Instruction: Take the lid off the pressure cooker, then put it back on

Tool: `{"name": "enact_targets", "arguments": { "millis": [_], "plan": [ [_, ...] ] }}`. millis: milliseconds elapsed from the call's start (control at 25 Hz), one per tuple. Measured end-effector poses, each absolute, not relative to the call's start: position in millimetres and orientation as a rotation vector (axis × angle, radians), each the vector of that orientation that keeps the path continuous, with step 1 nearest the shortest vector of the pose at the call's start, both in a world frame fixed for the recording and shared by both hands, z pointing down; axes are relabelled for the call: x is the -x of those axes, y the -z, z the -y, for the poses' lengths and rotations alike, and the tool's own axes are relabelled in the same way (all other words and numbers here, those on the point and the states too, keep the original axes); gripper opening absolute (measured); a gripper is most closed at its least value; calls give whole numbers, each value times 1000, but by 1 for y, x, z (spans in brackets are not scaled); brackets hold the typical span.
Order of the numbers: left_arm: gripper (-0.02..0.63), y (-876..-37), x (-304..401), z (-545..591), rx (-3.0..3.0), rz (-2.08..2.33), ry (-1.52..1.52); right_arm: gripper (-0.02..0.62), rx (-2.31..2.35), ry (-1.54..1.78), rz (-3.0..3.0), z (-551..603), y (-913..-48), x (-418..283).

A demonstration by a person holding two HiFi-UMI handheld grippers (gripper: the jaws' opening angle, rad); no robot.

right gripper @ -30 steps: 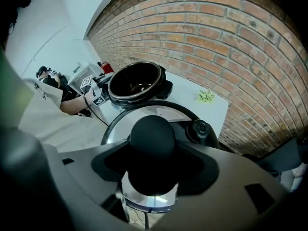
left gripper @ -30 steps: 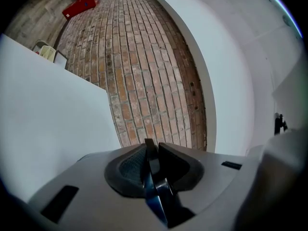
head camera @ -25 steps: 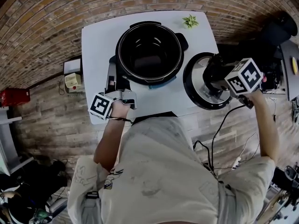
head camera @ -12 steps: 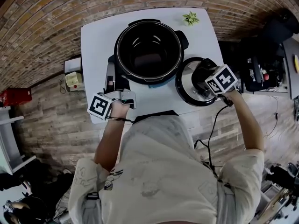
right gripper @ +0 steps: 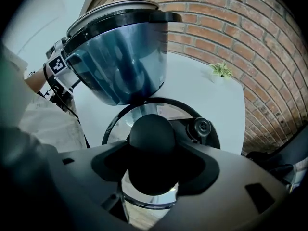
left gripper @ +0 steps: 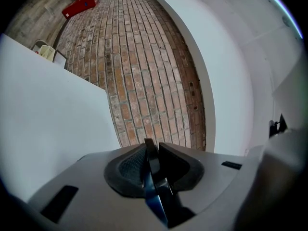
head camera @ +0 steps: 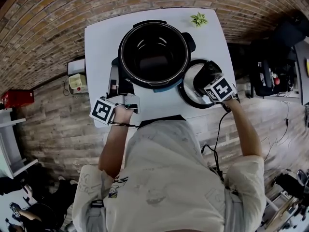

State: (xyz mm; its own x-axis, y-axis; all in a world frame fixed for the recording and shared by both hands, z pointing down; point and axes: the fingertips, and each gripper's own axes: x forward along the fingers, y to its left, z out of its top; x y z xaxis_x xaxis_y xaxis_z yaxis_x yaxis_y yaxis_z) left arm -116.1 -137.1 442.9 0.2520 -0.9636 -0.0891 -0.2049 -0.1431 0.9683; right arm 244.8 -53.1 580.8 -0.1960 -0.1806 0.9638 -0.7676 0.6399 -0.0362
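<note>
Now, lid (head camera: 189,88): off the pot (head camera: 153,47), just to the pot's right, low at the table's right edge; touching the table or just above it, hard to tell.
Knob (right gripper: 151,136): round and black, on top of the lid, sitting between the right gripper's jaws.
Right gripper (right gripper: 153,163): pointing steeply down beside the pot, jaws set wide around the knob and gripping it; probably taken from above so the lid hangs level and can go down flat.
Left gripper (left gripper: 151,150): at the pot's front left, lying level, jaws narrow and clamped on a thin dark handle (head camera: 115,79) at the pot's side; likely there to keep the pot from sliding or turning while the lid goes off and on.
Pot: open, dark and empty inside, rim free for the lid's return.
Step in hand: by the look of it, parking the lid beside the pot; putting it back on not yet done.
Table (head camera: 104,37): white, under the pot.
Plant (head camera: 198,19): small, behind the pot to its right, well apart from the lid.
</note>
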Motion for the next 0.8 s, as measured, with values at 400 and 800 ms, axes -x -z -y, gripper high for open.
{"name": "enact_targets", "arguments": {
  "millis": [400, 800],
  "plan": [
    [94, -443, 116, 137, -1560, 1115, 997, 299, -770, -678, 1703, 52, -581, -246],
    [125, -444, 117, 139, -1567, 1113, 976, 425, -765, -676, 1761, 56, -580, -246]
  ]
}}
